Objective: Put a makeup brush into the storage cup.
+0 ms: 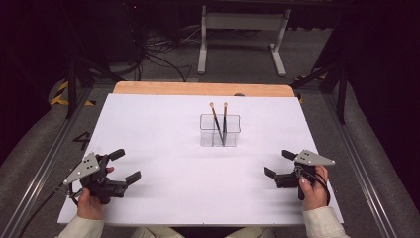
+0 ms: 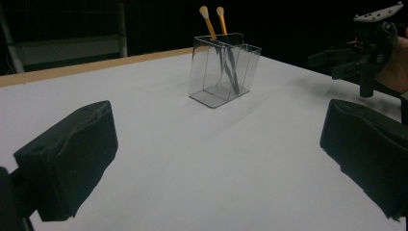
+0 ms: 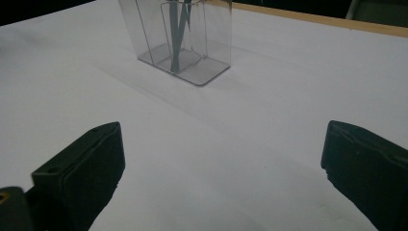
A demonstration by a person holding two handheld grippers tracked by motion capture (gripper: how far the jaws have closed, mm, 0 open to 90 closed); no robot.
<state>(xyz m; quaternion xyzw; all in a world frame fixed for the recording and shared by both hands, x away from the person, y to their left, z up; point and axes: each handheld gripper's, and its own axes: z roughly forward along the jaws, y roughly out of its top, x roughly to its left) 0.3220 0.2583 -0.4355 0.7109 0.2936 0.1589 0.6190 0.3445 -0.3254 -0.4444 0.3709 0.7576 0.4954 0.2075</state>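
Note:
A clear plastic holder (image 1: 220, 130) (image 2: 222, 70) (image 3: 179, 34) stands upright near the middle of the white table. Two brushes (image 1: 218, 119) (image 2: 215, 20) with orange handles and pale tips lean inside it. My left gripper (image 1: 125, 165) (image 2: 216, 159) rests at the table's near left, held by a hand, open with nothing between its jaws. At the near right, my right gripper (image 1: 279, 162) (image 3: 221, 168) is open and empty too, and it also appears in the left gripper view (image 2: 337, 60). Both grippers stand well apart from the holder.
The white sheet (image 1: 163, 148) covers the table, with a wooden edge (image 1: 198, 89) showing at the far side. Beyond it stand a white metal frame (image 1: 242, 34) and cables (image 1: 158, 54) on the floor. Dark rails run along both sides.

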